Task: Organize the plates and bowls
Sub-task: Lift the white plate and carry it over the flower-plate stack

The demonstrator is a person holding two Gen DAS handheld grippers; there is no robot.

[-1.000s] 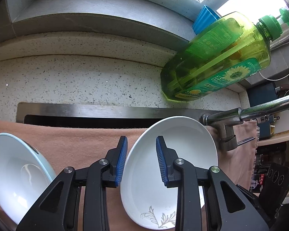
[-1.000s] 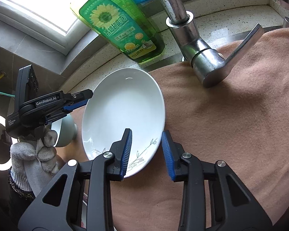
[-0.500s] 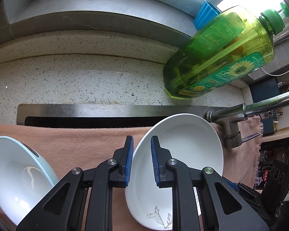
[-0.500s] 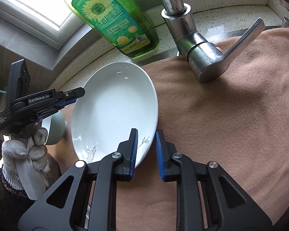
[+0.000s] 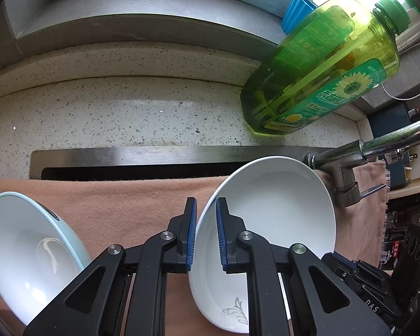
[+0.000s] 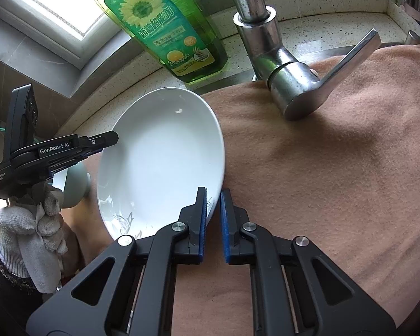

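Both grippers angled steeply down, apparently clamping white plate (image 5: 280, 204) rim

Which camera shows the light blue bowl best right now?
The left wrist view: the light blue bowl sits at lower left on the brown towel, white inside facing the camera. The right wrist view catches only a sliver of it behind the left hand-held gripper.

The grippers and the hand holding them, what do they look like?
Both the left gripper and right gripper are black, angular frames with silver pivot bolts and blue ribbed pads. The left one carries white "GenRobot.AI" lettering. The hand wears a white knit glove with a dark cuff.
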